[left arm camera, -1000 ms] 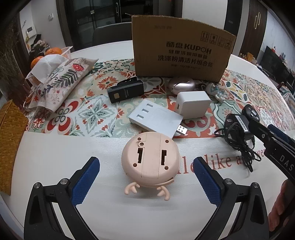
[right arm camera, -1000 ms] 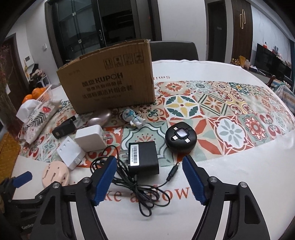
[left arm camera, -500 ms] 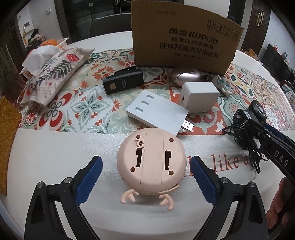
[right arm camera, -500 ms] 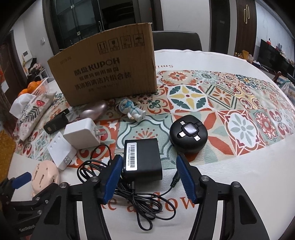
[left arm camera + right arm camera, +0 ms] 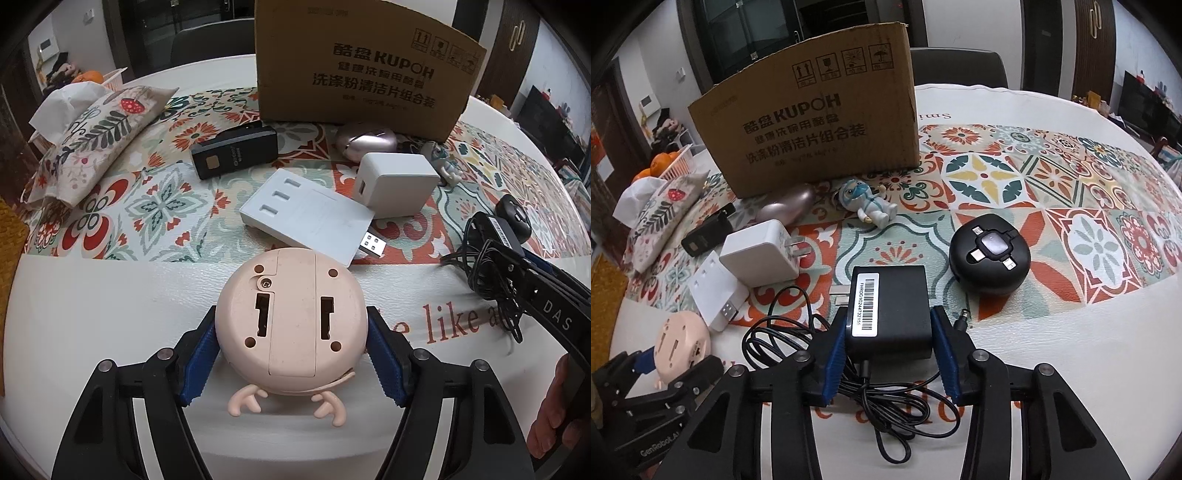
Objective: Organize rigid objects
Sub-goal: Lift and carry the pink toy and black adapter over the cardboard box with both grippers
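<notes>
Behind the left tool [image 5: 291, 354] clamping the pink disc [image 5: 291, 317], a white hub [image 5: 310, 216] crowds; right tool [image 5: 888, 356] pinches the black adapter [image 5: 890, 314]

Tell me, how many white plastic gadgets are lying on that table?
2. A white cube charger lies on the patterned cloth before the cardboard box; a flat white USB hub lies just nearer, touching it. Others may hide behind the box.

The left gripper [image 5: 291, 354] is closed, both blue pads gripping. The right gripper [image 5: 890, 354] is closed likewise, low and level.
</notes>
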### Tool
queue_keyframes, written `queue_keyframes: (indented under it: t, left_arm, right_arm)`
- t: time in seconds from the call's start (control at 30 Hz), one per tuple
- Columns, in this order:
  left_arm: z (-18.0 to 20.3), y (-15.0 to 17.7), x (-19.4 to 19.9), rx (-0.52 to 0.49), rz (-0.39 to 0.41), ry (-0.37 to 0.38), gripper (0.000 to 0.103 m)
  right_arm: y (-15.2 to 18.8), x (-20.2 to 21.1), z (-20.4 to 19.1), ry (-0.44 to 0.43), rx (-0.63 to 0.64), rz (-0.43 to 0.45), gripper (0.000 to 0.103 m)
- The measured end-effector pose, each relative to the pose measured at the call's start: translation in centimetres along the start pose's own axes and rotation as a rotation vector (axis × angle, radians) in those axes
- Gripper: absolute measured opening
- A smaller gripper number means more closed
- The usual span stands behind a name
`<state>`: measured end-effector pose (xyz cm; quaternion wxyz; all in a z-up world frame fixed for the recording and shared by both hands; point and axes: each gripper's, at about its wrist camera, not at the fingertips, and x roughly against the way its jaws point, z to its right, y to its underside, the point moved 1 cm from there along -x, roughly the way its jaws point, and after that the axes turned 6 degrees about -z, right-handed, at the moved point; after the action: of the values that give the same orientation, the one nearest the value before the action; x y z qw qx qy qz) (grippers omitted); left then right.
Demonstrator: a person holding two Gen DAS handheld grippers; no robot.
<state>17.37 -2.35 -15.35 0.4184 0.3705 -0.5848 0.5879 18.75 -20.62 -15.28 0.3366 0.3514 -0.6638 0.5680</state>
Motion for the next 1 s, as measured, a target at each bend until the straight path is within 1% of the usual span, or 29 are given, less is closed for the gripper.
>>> queue_keyframes:
  t: [0.2, 0.43, 0.73, 1.0]
  left_arm:
    - [0.2, 0.1, 0.6, -0.006, 0.007, 0.018, 0.074]
    - [0.5, -0.1, 2.9, -0.029, 0.075, 0.031, 0.074]
    - [0.6, -0.9, 6.1, -0.039, 0.170, 0.055, 0.074]
    - [-0.1, -1.7, 8.8, -0.032, 0.258, 0.050, 0.074]
  right_arm:
    - [0.4, 0.4, -0.2, 0.001, 0.006, -0.001, 0.043]
    - [0.9, 2.2, 0.0, -0.003, -0.007, 0.020, 0.043]
    - [0.8, 5.8, -0.8, -0.004, -0.002, 0.106, 0.043]
    - [0.1, 8.4, -2.0, 0.000, 0.020, 0.177, 0.043]
